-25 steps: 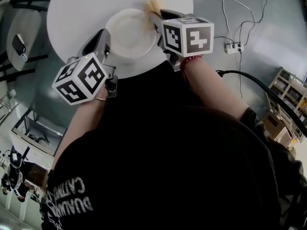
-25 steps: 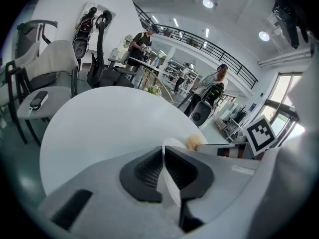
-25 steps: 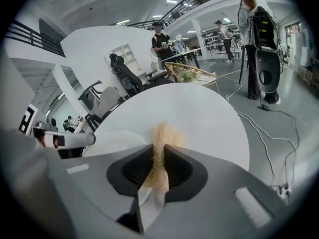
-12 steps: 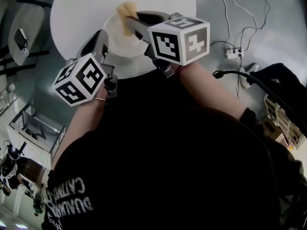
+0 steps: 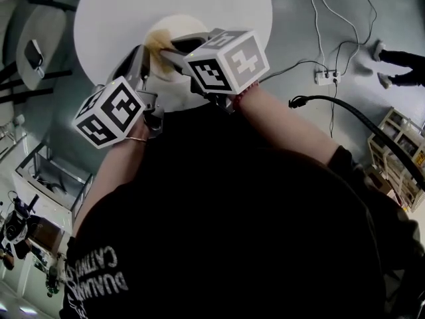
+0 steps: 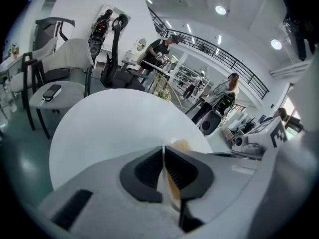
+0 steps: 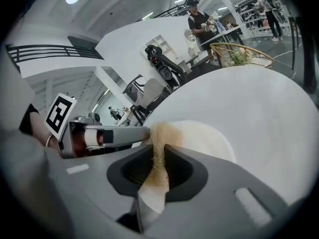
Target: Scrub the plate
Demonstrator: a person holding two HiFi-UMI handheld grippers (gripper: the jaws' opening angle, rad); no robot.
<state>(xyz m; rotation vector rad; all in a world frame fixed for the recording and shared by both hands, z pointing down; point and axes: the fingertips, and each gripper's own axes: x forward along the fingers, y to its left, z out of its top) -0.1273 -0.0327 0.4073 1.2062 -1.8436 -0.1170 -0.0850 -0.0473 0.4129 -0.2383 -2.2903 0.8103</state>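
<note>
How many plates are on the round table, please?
1. The plate sits by the table's near edge, its rim pinched by the left gripper, the right gripper's scrub pad over it. None looks hidden.

Round white counter [image 5: 226, 5] on a grey floor [image 5: 372, 105], with a white power strip [image 5: 325, 78] and trailing cables on the floor to its right. Grey chair [image 5: 50, 25] at the left, a phone [image 5: 33, 56] lying on its seat. White walls, a dark balcony railing [image 6: 224, 54] above, round ceiling lights [image 6: 220, 9] lit.
</note>
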